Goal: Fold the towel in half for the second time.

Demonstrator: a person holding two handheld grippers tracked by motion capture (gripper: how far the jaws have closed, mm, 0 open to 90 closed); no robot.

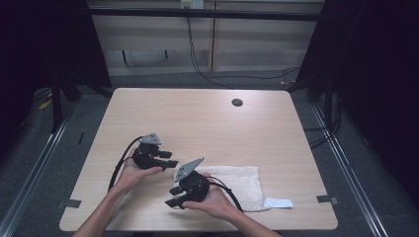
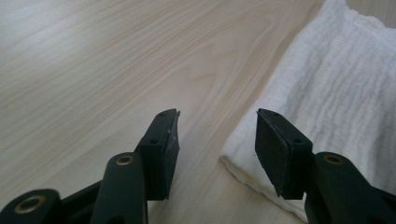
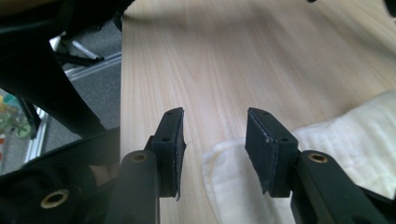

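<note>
A light wooden table [image 1: 207, 118] carries a round dark grommet hole [image 1: 237, 102] near its far right corner. Grey tape tabs [image 1: 72, 203] mark its near corners. Black cables [image 1: 232, 76] trail over the grey floor beyond the far edge.

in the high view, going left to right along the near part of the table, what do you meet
grey tape patch at the table's left edge → left gripper, black with a grey plate → right gripper, black with a grey plate → folded white towel → small white label → grey tape patch at the right edge
</note>
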